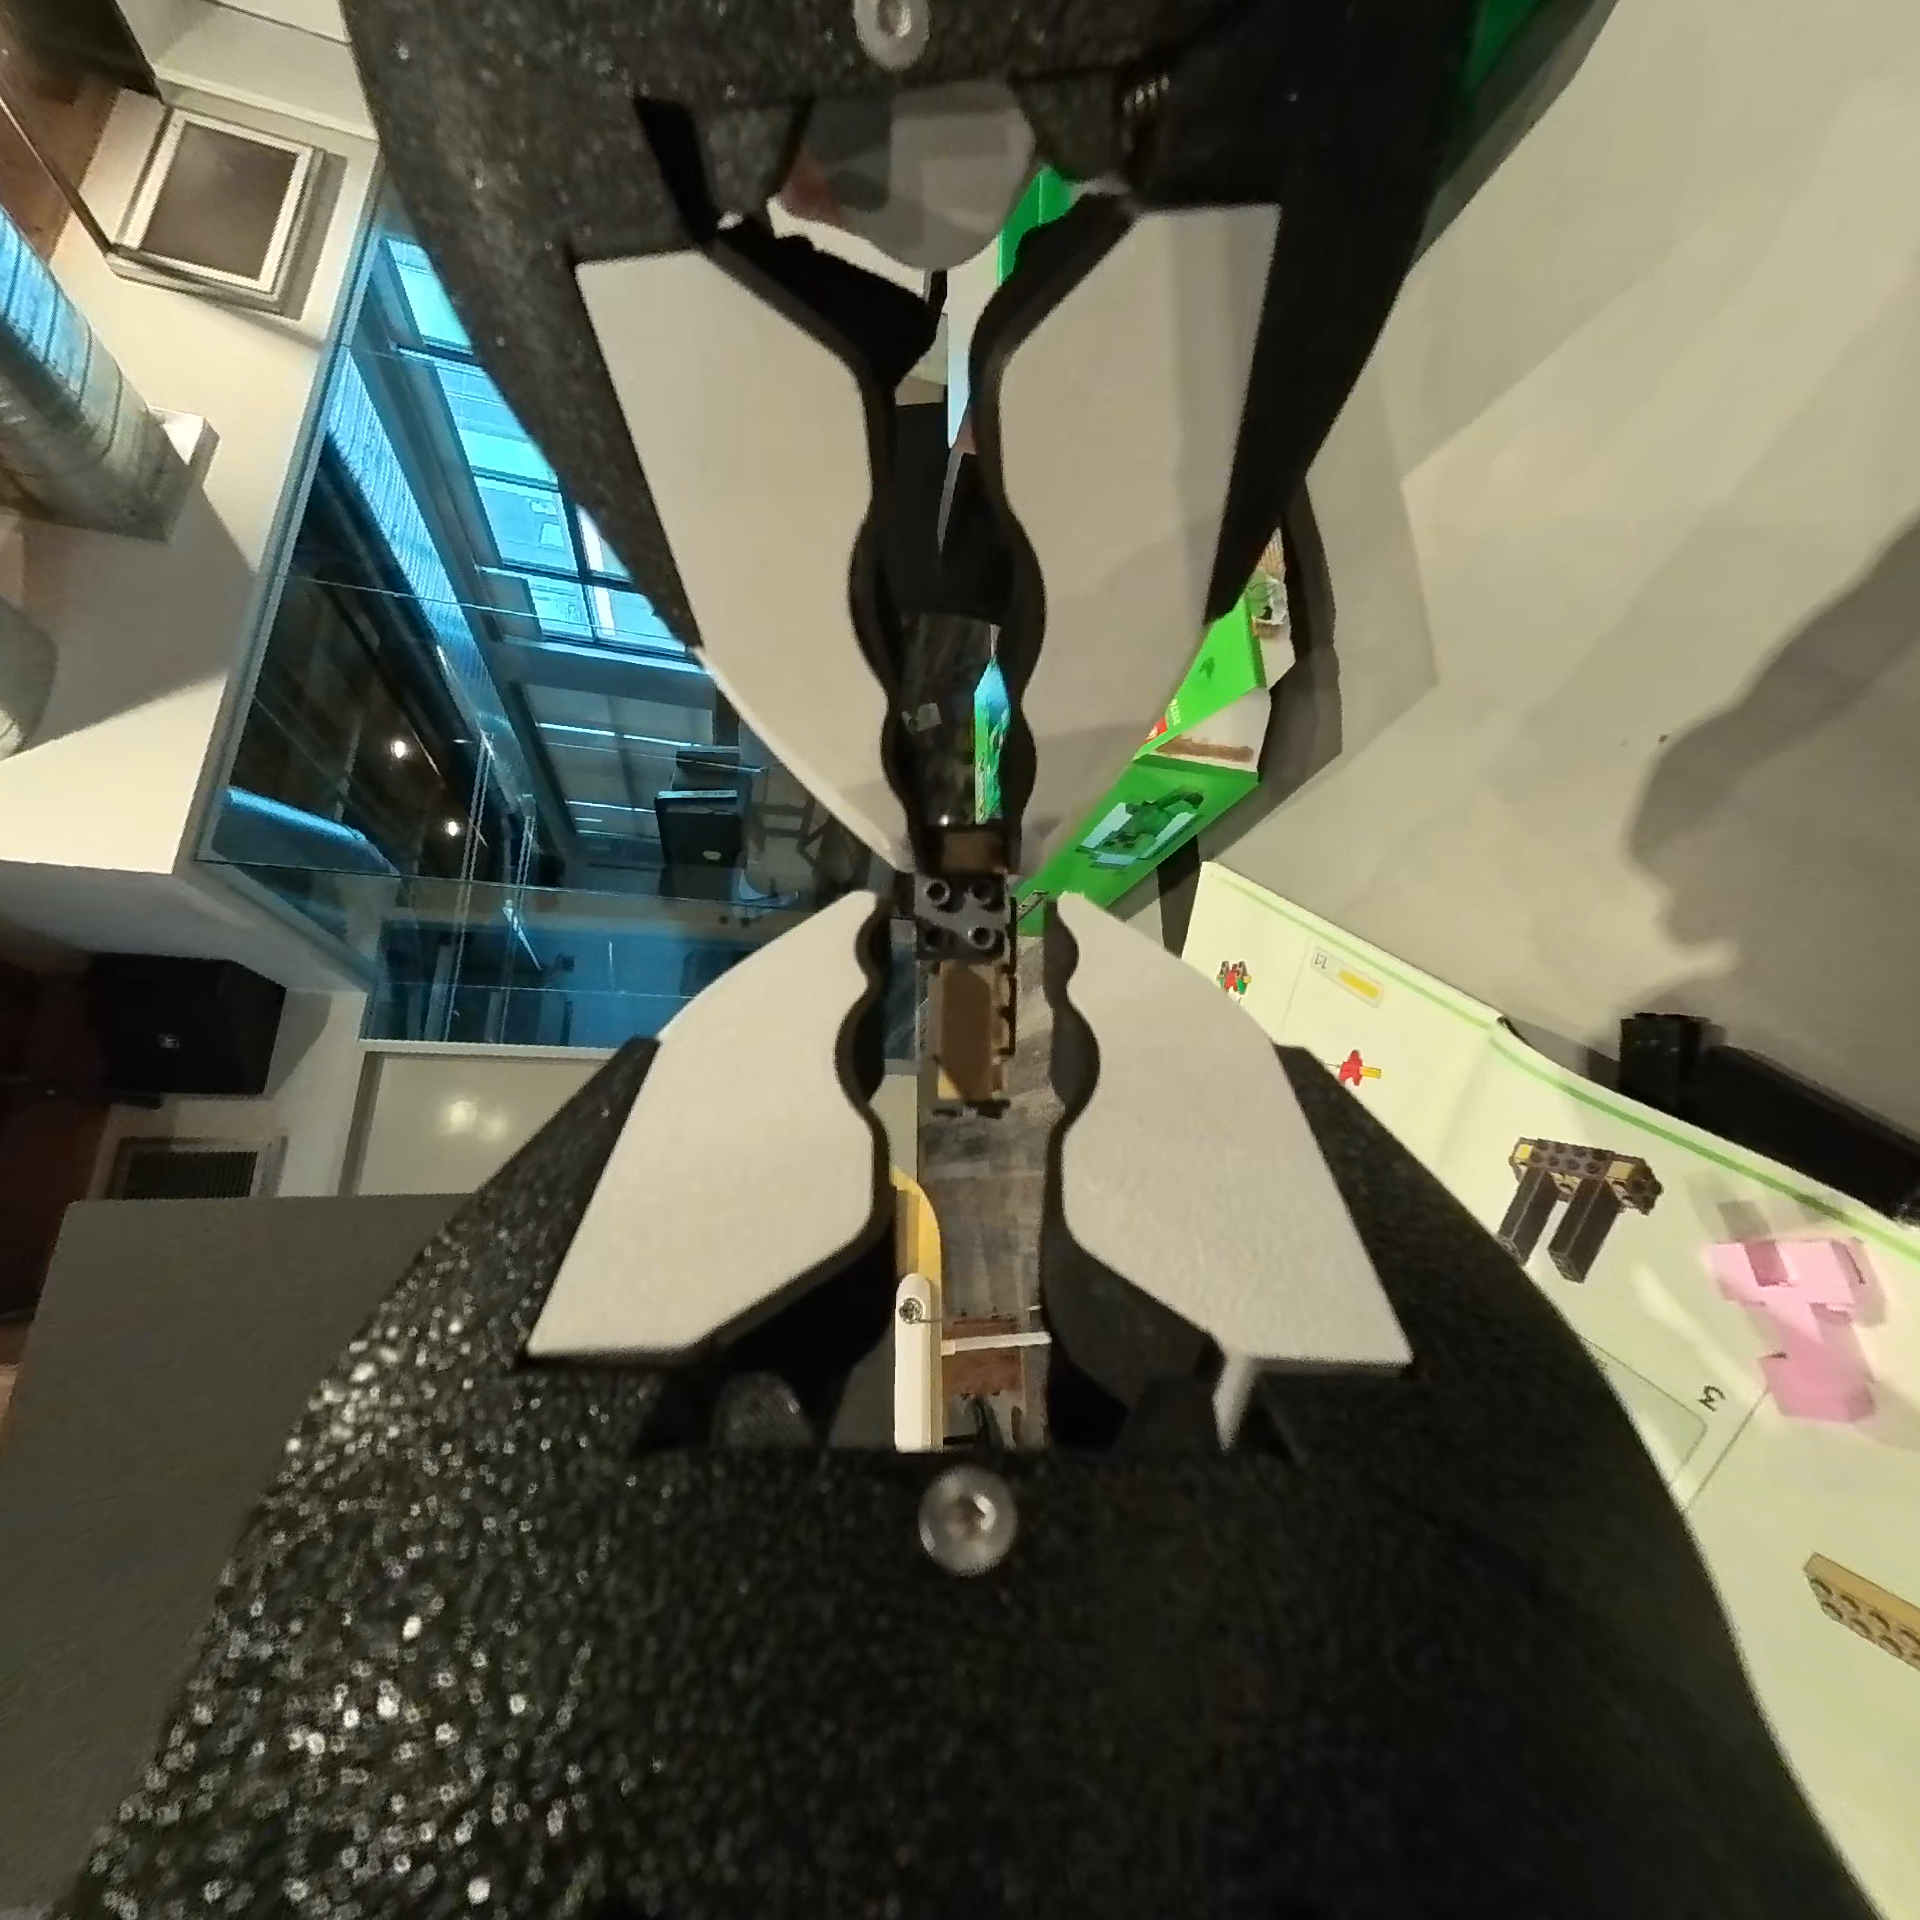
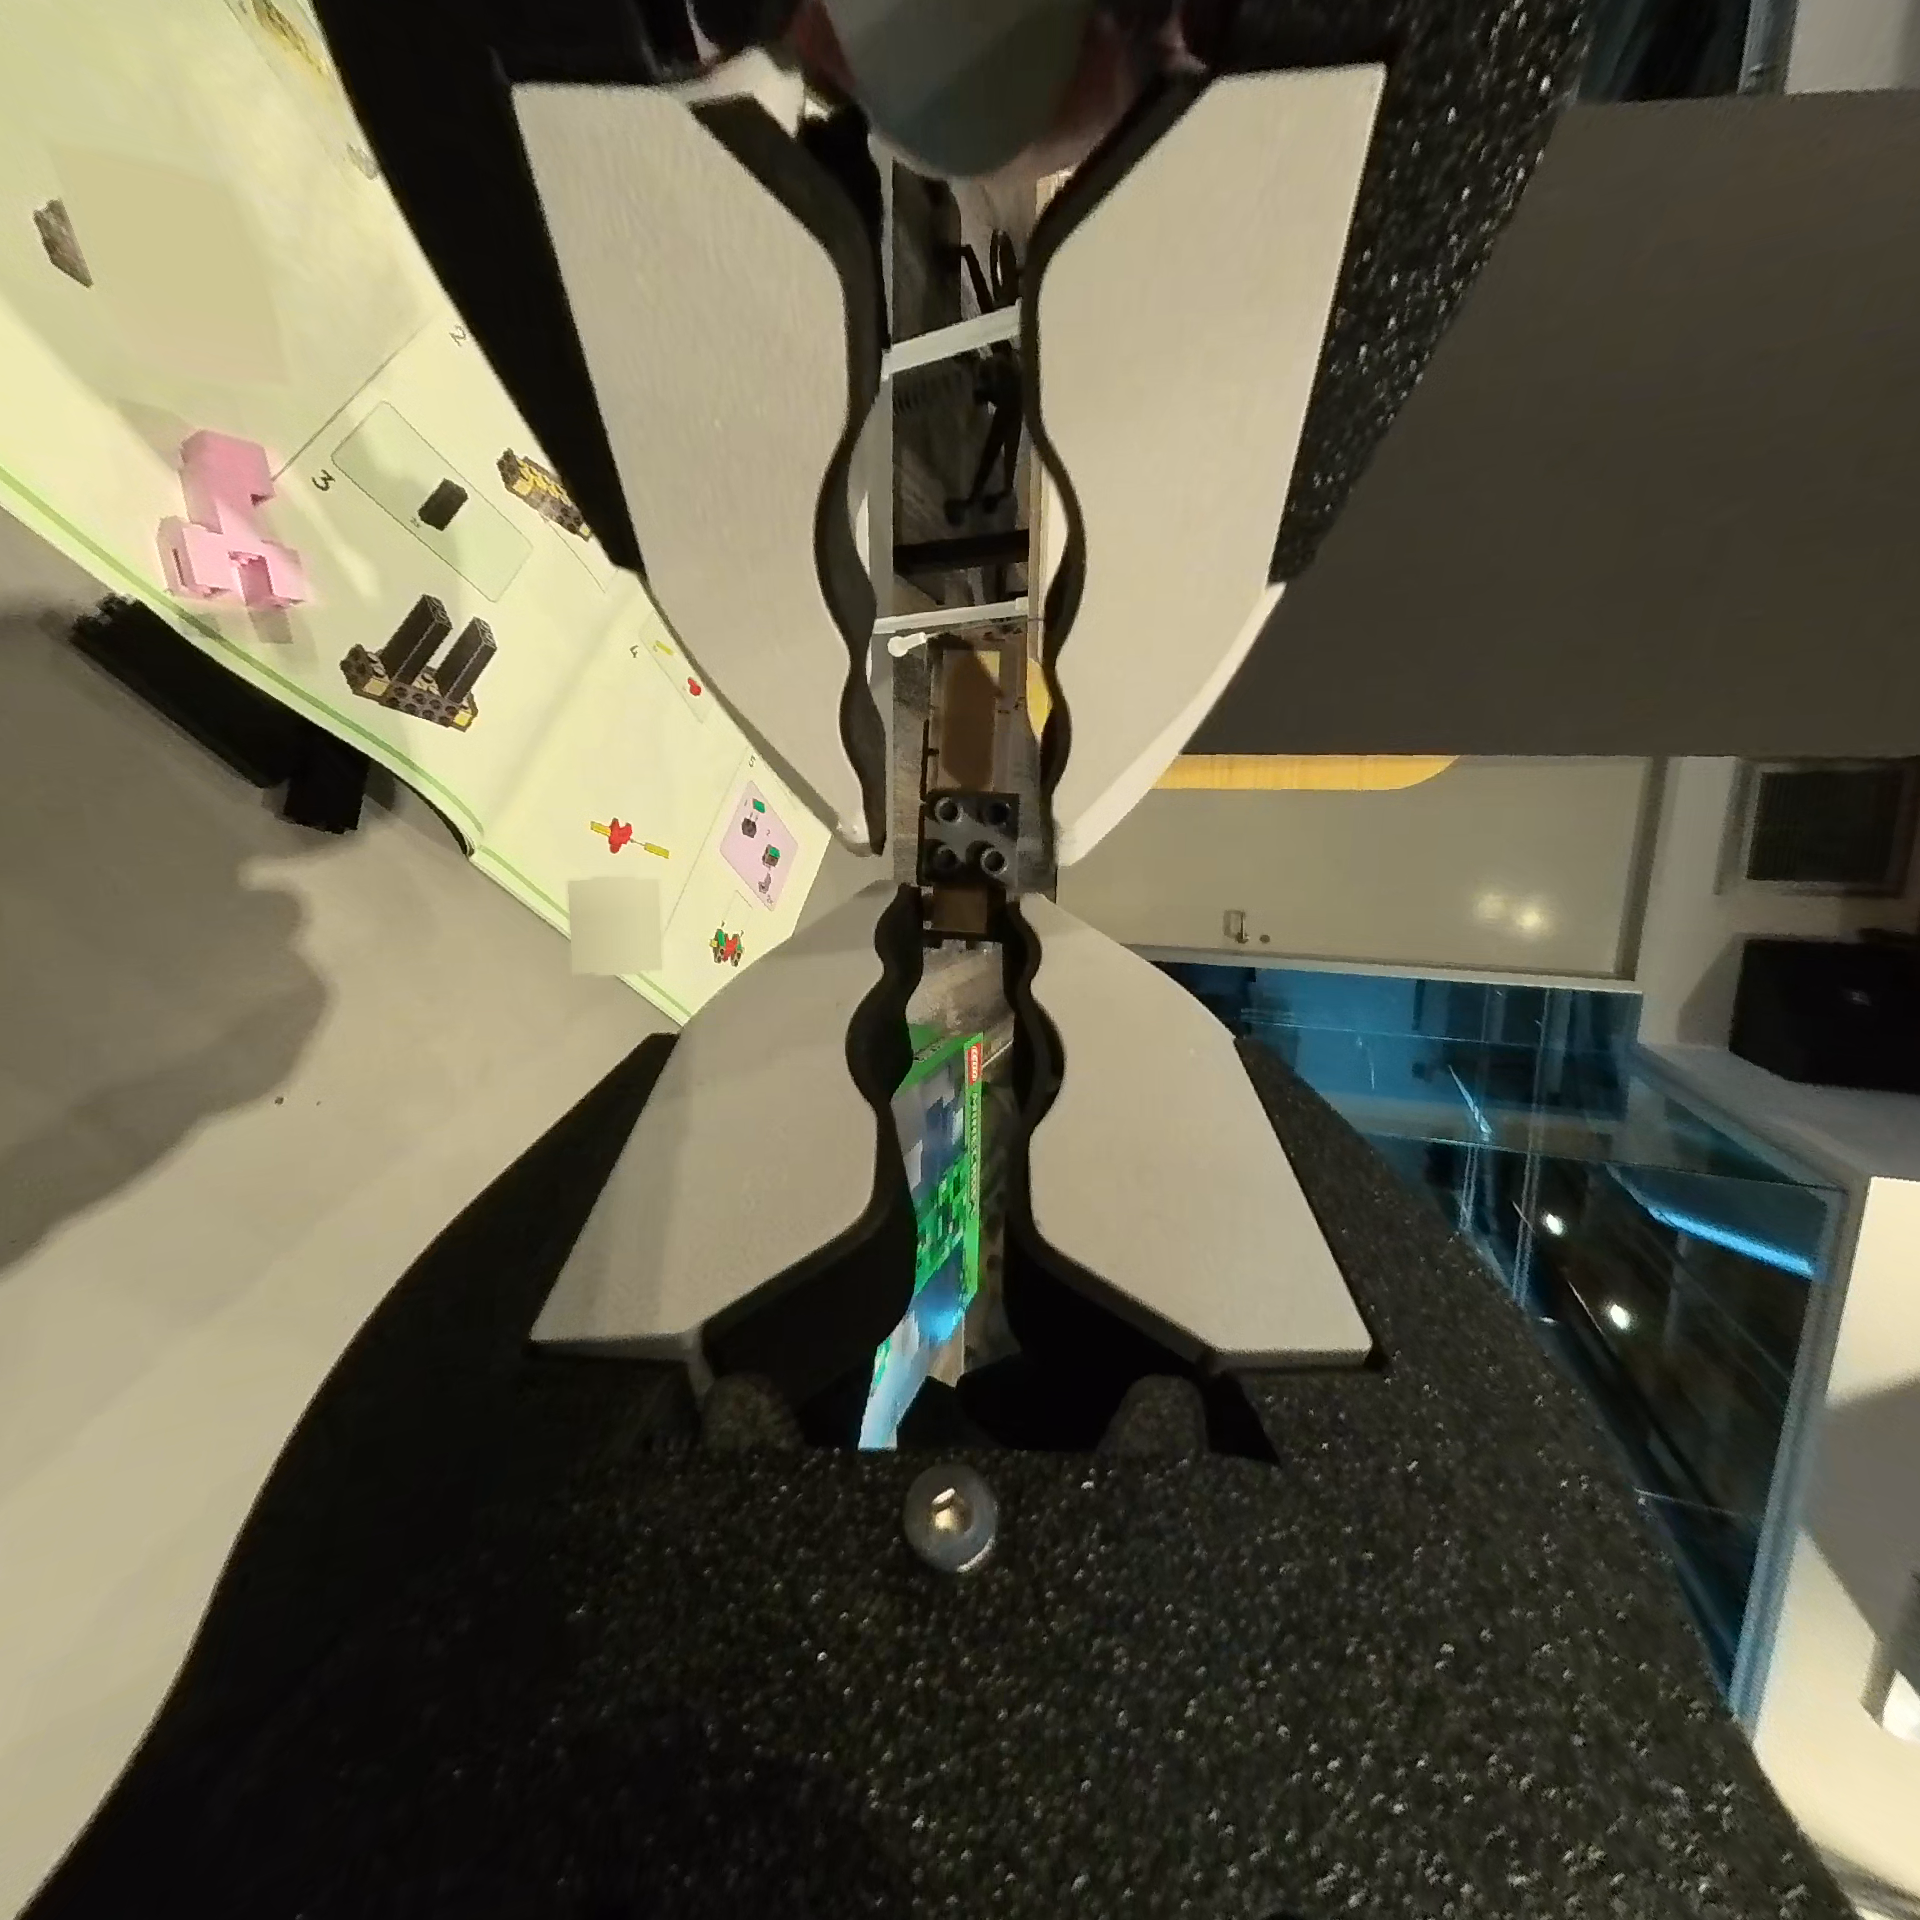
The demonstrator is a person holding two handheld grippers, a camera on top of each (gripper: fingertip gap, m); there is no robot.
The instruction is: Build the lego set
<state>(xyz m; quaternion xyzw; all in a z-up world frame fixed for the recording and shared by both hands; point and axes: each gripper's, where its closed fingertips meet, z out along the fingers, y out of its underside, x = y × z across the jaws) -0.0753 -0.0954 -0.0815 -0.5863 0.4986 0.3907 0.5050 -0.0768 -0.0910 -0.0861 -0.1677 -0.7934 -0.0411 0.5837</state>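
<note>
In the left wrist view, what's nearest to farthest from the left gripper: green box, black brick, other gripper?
1. black brick, on the tan piece, right at its tips.
2. right gripper, facing it, shut on the tan piece's far end.
3. green box, behind that, to the right.

Right tongs (image 2: 961, 914) and left tongs (image 2: 961, 831) pinch black-tan lego piece (image 2: 971, 836).

Two grippers (image 1: 961, 925) (image 2: 961, 904), one black brick (image 1: 964, 914), one tan piece (image 1: 971, 1039), one instruction booklet (image 1: 1558, 1122), one green box (image 1: 1143, 821).
</note>
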